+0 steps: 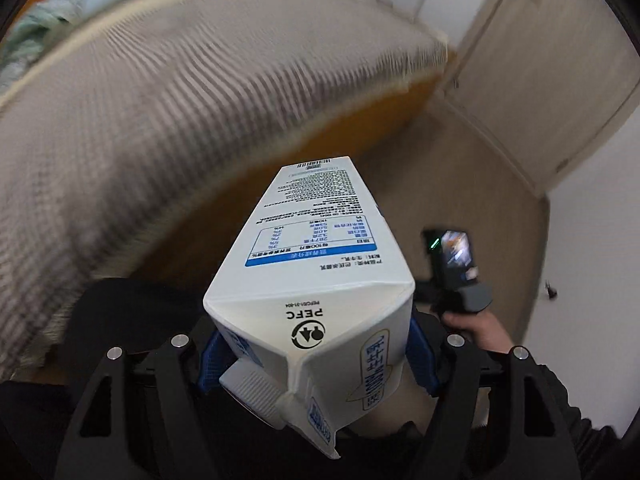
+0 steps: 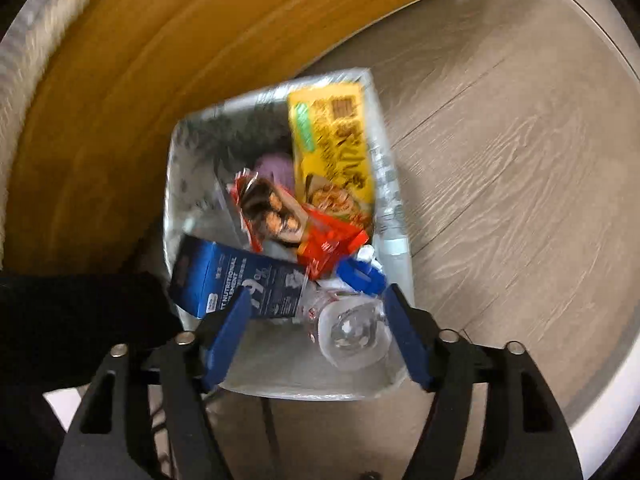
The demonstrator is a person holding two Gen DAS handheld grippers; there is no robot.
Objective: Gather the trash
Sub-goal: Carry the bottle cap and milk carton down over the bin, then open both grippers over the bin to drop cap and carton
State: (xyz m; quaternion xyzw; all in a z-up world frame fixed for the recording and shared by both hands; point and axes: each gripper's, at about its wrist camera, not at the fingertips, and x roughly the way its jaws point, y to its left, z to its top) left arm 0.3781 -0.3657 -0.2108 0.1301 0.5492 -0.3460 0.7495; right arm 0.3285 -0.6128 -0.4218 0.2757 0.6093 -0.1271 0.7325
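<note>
Above the lined bin's rim (image 2: 372,128), right gripper (image 2: 318,332) spread empty; left gripper (image 1: 312,360) clenched on milk carton (image 1: 316,248)

Right wrist view: trash bin (image 2: 394,216), lined with a clear bag, stands on wood-grain floor (image 2: 520,160), just beside the orange-brown bed frame (image 2: 160,80) at picture left. Bin opening crowded: yellow food box (image 2: 332,140) upright against far wall, red snack wrapper (image 2: 280,216) mid-bin, blue carton (image 2: 232,280) across near-left corner, clear plastic bottle (image 2: 352,332) at near edge between the fingers. Little open room inside; far-left corner looks least filled. Floor right of bin bare.

Left wrist view: milk carton (image 1: 316,264) fills the span between the fingers (image 1: 212,356). Mattress side (image 1: 160,140) walls off the left; floor runs clear toward the door (image 1: 540,80).
</note>
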